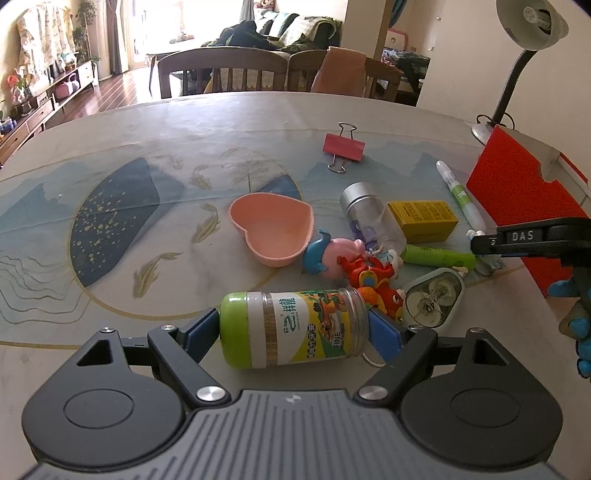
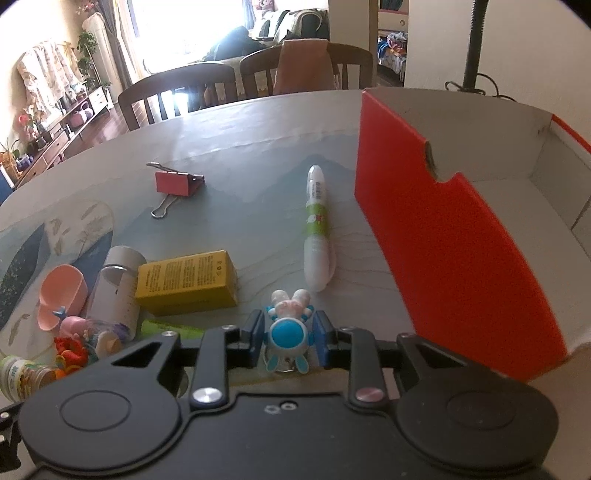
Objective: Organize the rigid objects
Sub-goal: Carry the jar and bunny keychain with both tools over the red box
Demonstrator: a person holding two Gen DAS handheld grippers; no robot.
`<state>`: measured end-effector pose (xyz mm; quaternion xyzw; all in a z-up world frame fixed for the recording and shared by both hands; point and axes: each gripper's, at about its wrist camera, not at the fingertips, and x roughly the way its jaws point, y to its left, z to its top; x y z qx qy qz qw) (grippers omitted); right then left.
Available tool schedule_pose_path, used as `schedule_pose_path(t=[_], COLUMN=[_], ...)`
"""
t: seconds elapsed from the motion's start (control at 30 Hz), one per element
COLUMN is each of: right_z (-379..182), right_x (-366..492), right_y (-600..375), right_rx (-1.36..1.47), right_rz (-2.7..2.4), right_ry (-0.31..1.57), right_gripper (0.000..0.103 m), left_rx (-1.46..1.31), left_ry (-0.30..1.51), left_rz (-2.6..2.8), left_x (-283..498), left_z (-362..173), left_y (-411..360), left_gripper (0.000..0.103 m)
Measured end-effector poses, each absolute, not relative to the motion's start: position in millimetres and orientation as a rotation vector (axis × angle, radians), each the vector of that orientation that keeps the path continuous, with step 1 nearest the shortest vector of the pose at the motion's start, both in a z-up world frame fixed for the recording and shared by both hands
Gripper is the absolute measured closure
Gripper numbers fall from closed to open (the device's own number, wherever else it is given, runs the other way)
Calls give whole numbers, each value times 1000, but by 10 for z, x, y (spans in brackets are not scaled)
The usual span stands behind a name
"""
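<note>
On the patterned table [image 1: 258, 122], the left gripper [image 1: 293, 330] is clamped endwise on a toothpick jar [image 1: 295, 328] lying on its side, one blue pad on the green cap and the other on the clear base. The jar's label carries Chinese characters and the word "FINE"; the smaller print under it is too small to read. Just beyond it, going left to right in the left wrist view, lie a pink heart-shaped dish [image 1: 271, 229], a pink pig figure [image 1: 332, 254] with a blue hat, a red toy [image 1: 373, 284], a clear vial [image 1: 369, 218] with a silver cap, a correction-tape dispenser [image 1: 434, 301] whose printing cannot be made out, a green tube [image 1: 439, 256], and a yellow carton [image 1: 424, 219] with dark, unreadable print. Further back sits a red binder clip [image 1: 343, 147]. A white-and-green pen [image 1: 460, 195] lies toward the red box [image 1: 517, 199], and the other tool's arm at the right edge reads "DAS". Only this view shows the desk lamp [image 1: 532, 26].

The right wrist view alone shows the right gripper [image 2: 287, 332] closed on a blue-and-white rabbit figure [image 2: 288, 328], pads pressing both its sides, close to the tabletop. It also looks into the red box's pale, empty-looking interior [image 2: 546, 192] at the right.
</note>
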<state>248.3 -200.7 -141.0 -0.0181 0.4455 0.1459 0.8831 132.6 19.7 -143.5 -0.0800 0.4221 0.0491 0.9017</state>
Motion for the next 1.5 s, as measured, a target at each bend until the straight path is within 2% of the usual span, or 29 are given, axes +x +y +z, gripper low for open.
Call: schedule_pose_path(t=[0.63, 1.1, 1.5], right_z=[-844, -259, 41], right_x=[1903, 1414, 1463], right_y=[-2219, -2345, -2539], right_rx=[49, 104, 130], right_rz=[321, 317, 305], right_ry=[865, 799, 754], right_gripper=[76, 76, 76], left_rx=[-204, -182, -143], left_ry=[865, 826, 776], left_rz=[99, -19, -130], left_x=[1043, 802, 903], left_z=[-1253, -664, -206], left_y=[370, 360, 113], left_gripper=[17, 17, 17])
